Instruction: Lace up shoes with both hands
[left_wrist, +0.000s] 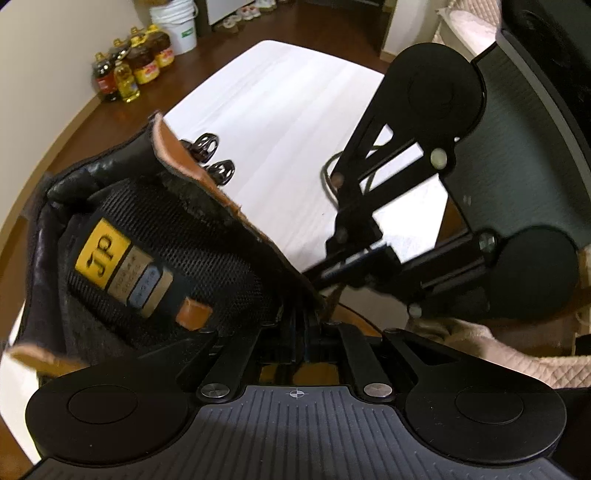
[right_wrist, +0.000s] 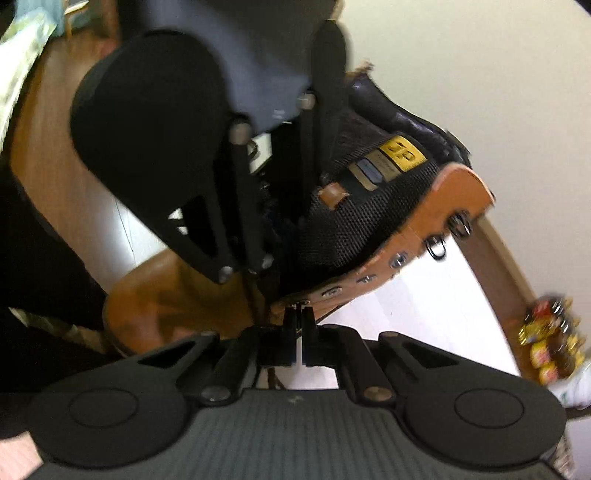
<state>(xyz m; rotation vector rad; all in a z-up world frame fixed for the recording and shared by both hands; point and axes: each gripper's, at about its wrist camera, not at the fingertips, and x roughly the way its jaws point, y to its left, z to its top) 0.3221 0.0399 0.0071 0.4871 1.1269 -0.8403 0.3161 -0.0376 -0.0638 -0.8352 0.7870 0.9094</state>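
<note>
Brown leather boot (left_wrist: 166, 236) over the white worktop (left_wrist: 277, 110), tilted, tongue laid open with its yellow label showing. Cannot tell whether the sole rests on the worktop or is held clear. Both views are smeared, so things are in motion.

Left gripper (left_wrist: 308, 321): fingers drawn together low at the boot's throat. What they pinch is hidden in the dark there. Right gripper (right_wrist: 298, 314): fingers closed to a sliver at the edge of the eyelet flap, just below the lowest eyelets (right_wrist: 365, 278). A thin brown strand, probably the lace (left_wrist: 332, 295), runs by the fingertips, but whether it sits between them is not settled.

The upper hooks (left_wrist: 210, 146) stand bare in both views. The lower rows are too blurred to say whether they are threaded.

Risks, as judged from here:
- The two grippers crowd the same narrow throat. A pull from one could knock the other and spring its hold
- Thin lace in smooth fingers: a tug along the strand would let it slide out and drop back through an eyelet
- If the right fingers hold flap leather and not lace, pulling drags the whole boot and tightens nothing
- The boot is tilted with nothing visibly pinning it. An uneven pull could roll it onto its side, turning the hooks away
- Slack strand near the open hooks may snag on the wrong one
</note>
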